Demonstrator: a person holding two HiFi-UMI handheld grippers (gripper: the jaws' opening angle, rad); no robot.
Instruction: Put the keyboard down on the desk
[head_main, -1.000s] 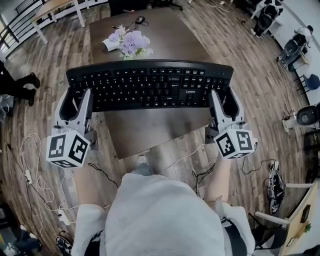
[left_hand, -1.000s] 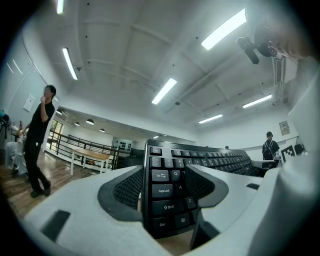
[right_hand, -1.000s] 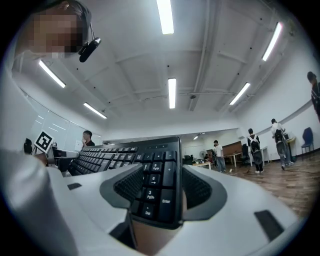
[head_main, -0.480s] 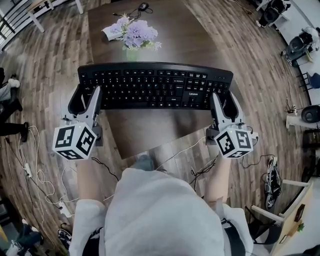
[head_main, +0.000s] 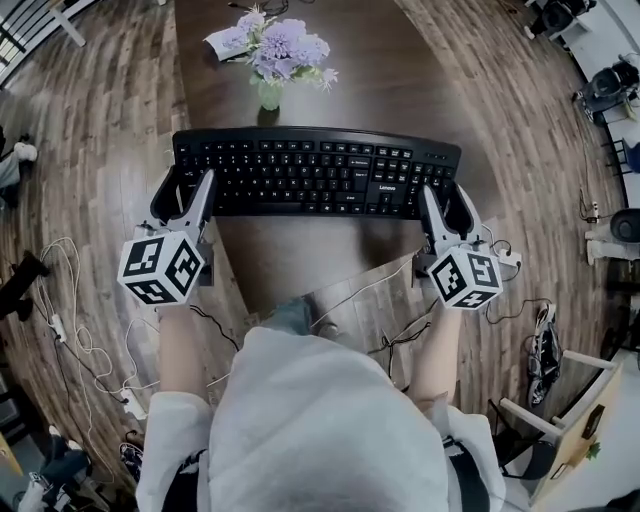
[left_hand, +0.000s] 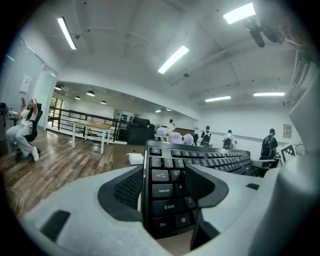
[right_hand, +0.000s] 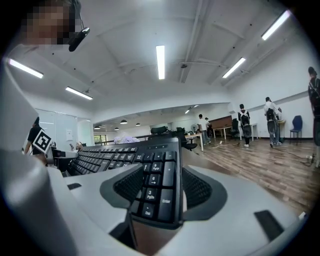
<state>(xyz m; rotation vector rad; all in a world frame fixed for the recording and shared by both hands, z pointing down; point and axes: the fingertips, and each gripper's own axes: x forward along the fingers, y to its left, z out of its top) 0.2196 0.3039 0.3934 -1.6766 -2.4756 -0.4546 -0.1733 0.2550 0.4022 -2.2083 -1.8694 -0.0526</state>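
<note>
A black full-size keyboard (head_main: 315, 172) hangs level over the near half of the dark brown desk (head_main: 300, 255). My left gripper (head_main: 183, 192) is shut on its left end. My right gripper (head_main: 448, 202) is shut on its right end by the number pad. In the left gripper view the keyboard (left_hand: 200, 162) runs away from the left gripper (left_hand: 162, 182), whose jaws clamp the Shift and Ctrl corner. In the right gripper view the right gripper (right_hand: 157, 185) pinches the keyboard (right_hand: 120, 155) at the number pad. I cannot tell whether the keyboard touches the desk.
A vase of purple flowers (head_main: 278, 52) stands on the desk just behind the keyboard, with a white item (head_main: 222, 40) beside it. Cables (head_main: 75, 340) lie on the wood floor at left. Chairs (head_main: 615, 80) stand at right. Several people (left_hand: 230, 137) stand far off.
The keyboard looks smaller and lower over the desk than a second ago. Both grippers keep their hold on its ends. The left gripper has shifted right in the head view.
</note>
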